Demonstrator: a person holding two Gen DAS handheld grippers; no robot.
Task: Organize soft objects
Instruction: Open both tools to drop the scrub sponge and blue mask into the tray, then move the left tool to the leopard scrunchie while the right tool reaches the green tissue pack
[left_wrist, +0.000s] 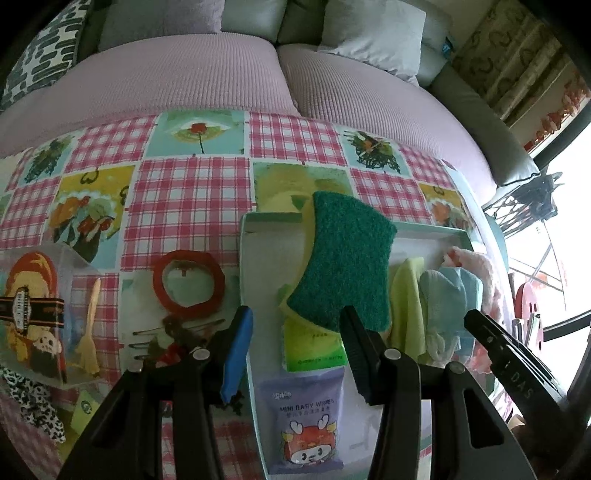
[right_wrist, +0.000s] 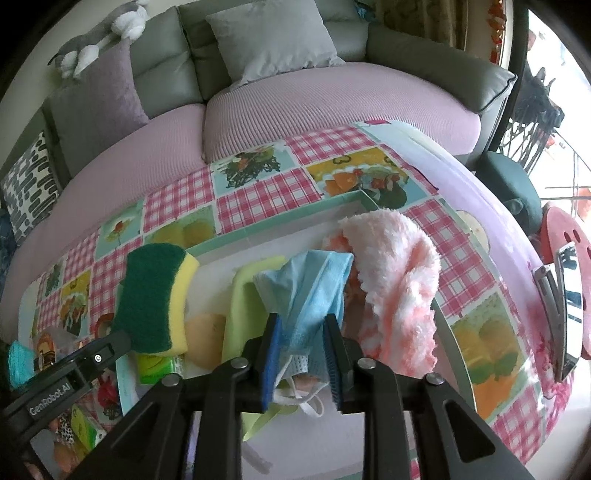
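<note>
Being pinched between the blue pads of the right gripper (right_wrist: 302, 360), low in the centre of the right wrist view, a pale blue face mask (right_wrist: 308, 295) is being held crumpled over a white tray (right_wrist: 258, 230); the jaws are drawn in to a narrow gap with the fabric filling it. The mask's long axis is running up the frame from the pads, leaning slightly right, with its white ear loops trailing down toward the bottom edge. It is apparently being carried this way so that it can be set among the other soft things gathered there.

Beside it, a yellow-green cloth (right_wrist: 242, 314) is standing on edge just left, and a fluffy pink-and-white towel (right_wrist: 391, 280) is being piled just right, draped over the tray's right rim.

In the left wrist view, the left gripper (left_wrist: 295, 350) is being held wide open above the tray's near half, with nothing between its jaws; its right finger is lying just in front of the lower edge of a green-and-yellow sponge (left_wrist: 347, 266). The sponge is tilted, green face to the camera, its long axis running up the frame to the tray's far wall (left_wrist: 273, 218); whether it is leaning there cannot be told. A pack of baby wipes (left_wrist: 306, 417) is lying flat below, at the bottom centre.

Outside the tray, a red ring (left_wrist: 188, 282) is resting on the chequered tablecloth (left_wrist: 192, 192) at centre left. Beyond, across the upper frame, a pink-covered sofa (left_wrist: 166, 74) is being shown.
</note>
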